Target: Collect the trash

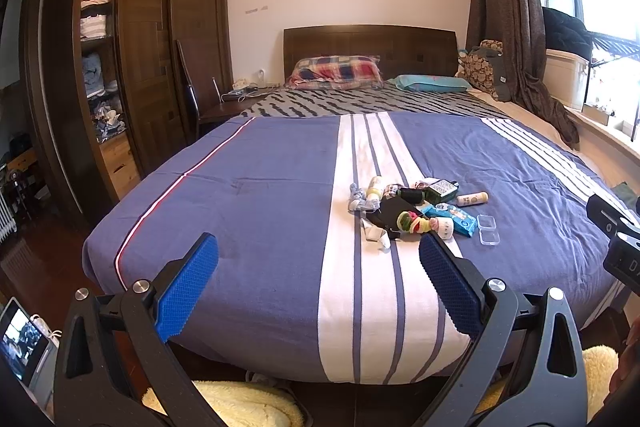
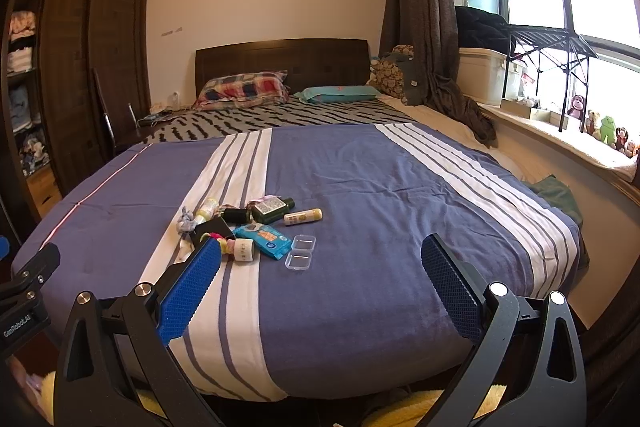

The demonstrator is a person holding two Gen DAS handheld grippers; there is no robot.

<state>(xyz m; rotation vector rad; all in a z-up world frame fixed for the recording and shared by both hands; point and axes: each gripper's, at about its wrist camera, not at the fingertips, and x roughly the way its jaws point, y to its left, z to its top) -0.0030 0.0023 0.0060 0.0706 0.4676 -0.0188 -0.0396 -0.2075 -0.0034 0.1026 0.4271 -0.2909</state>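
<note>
A heap of small trash lies on the blue striped bedspread (image 1: pixel 260 195): a blue wipes packet (image 1: pixel 456 219) (image 2: pixel 264 239), a dark green bottle (image 1: pixel 440 189) (image 2: pixel 272 209), a cream tube (image 1: pixel 472 199) (image 2: pixel 303 217), a clear plastic box (image 1: pixel 488 229) (image 2: pixel 300 253), a white roll (image 1: pixel 443 227) (image 2: pixel 243 250), a black pouch (image 1: pixel 394 211) and a small pale bottle (image 1: pixel 375 188) (image 2: pixel 207 207). My left gripper (image 1: pixel 318 247) is open and empty, held over the bed's foot, short of the heap. My right gripper (image 2: pixel 320 251) is open and empty, to the right of the heap.
The bed has a wooden headboard (image 1: pixel 370 45), a plaid pillow (image 1: pixel 334 71) and a teal pillow (image 1: pixel 432 83). A wardrobe (image 1: pixel 160 39) stands left, a curtain (image 1: pixel 508 7) and window sill (image 2: pixel 560 143) right. A fluffy yellow rug (image 1: pixel 240 403) lies below the bed's foot.
</note>
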